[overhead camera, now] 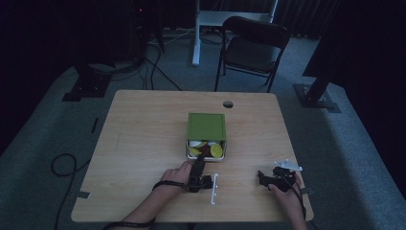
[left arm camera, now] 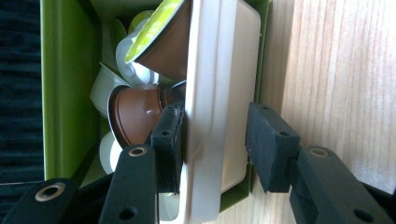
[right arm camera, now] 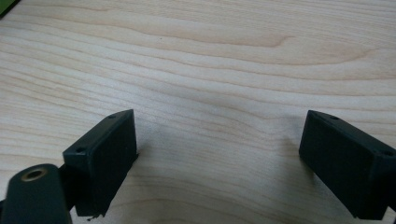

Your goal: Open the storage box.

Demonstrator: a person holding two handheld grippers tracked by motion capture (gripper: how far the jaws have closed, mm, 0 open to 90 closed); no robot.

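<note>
Dim carpet and a dark folding chair lie behind the pale wooden counter, which has a round cable hole near its far edge. Near the middle of the counter stands a green box, and a white tray full of coffee capsules sticks out of its near side. Some capsules are brown with yellow-green foil lids, others white.

The left gripper reaches forward to the tray's near edge. In the left gripper view the white tray wall runs up between its two black jaws: one pad sits inside the tray, touching the wall and just beside a brown capsule, while the other pad stands outside with a narrow gap to the wall. So the jaws are partly closed around the tray's edge but do not yet pinch it from both sides.

The right gripper rests on the counter well apart from the box, toward the near right corner. Its jaws stand wide open over bare wood with nothing between them.
</note>
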